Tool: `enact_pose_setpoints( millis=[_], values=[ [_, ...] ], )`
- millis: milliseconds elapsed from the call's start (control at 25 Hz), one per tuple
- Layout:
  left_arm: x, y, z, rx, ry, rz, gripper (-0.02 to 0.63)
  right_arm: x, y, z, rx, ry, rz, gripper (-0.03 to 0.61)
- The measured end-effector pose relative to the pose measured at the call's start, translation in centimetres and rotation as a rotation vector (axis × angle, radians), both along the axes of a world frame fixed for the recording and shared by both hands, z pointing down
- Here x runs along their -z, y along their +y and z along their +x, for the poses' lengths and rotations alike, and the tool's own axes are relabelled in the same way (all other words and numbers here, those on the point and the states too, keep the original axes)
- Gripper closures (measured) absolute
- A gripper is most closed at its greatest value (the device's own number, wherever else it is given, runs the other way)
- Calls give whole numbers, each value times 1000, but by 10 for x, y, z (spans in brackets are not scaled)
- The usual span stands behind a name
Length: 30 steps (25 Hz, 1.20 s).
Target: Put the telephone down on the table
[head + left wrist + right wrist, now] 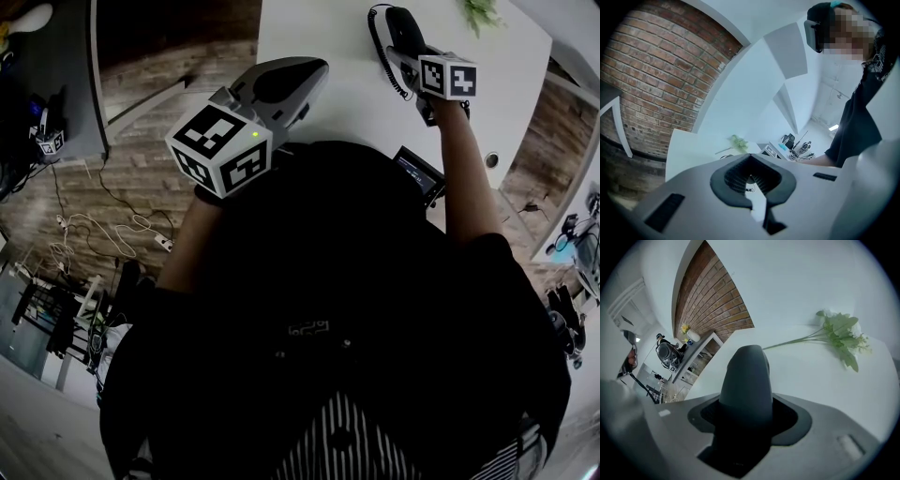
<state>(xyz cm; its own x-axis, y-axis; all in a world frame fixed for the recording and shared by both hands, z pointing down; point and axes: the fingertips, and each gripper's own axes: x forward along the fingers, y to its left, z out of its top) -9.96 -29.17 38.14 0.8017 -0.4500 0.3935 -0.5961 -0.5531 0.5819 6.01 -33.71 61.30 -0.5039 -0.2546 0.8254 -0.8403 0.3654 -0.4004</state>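
Observation:
My right gripper (417, 66) is shut on the black telephone handset (403, 30), which is over the far part of the white table (328, 117). Its coiled cord (379, 45) hangs off the left side. In the right gripper view the handset (744, 380) sticks out between the jaws of the right gripper (745, 416), pointing at the tabletop; I cannot tell whether it touches. The telephone base (419, 173) with a small screen sits at the table's near edge. My left gripper (281, 82) hovers over the table's near left part, shut and holding nothing (751, 178).
A green flower sprig (841, 333) lies on the table beyond the handset. A round hole (491, 160) is in the table's right side. A grey table (56, 84) stands at the left, with cables (75, 234) on the wooden floor. Another person (862, 93) stands nearby.

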Motion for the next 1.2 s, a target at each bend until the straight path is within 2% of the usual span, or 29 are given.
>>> enact_pose_setpoints(
  millis=[280, 520, 720, 920, 1080, 1200],
  values=[
    [-2, 1, -1, -4, -3, -6, 615, -27, 4, 8, 22, 89, 17, 304],
    [-4, 3, -1, -7, -3, -9, 615, -41, 3, 12, 0, 131, 32, 302],
    [-5, 4, 1, -12, -4, -6, 615, -49, 5, 13, 40, 173, 64, 302],
    [-6, 7, 1, -14, -7, -1, 615, -51, 3, 6, 63, 187, 82, 302],
    [-4, 21, 11, -39, -14, 2, 615, -48, 6, 5, 52, 132, 57, 295],
    [-5, 27, 9, -21, -9, -6, 615, -47, 9, 3, 75, 137, 65, 293]
  ],
)
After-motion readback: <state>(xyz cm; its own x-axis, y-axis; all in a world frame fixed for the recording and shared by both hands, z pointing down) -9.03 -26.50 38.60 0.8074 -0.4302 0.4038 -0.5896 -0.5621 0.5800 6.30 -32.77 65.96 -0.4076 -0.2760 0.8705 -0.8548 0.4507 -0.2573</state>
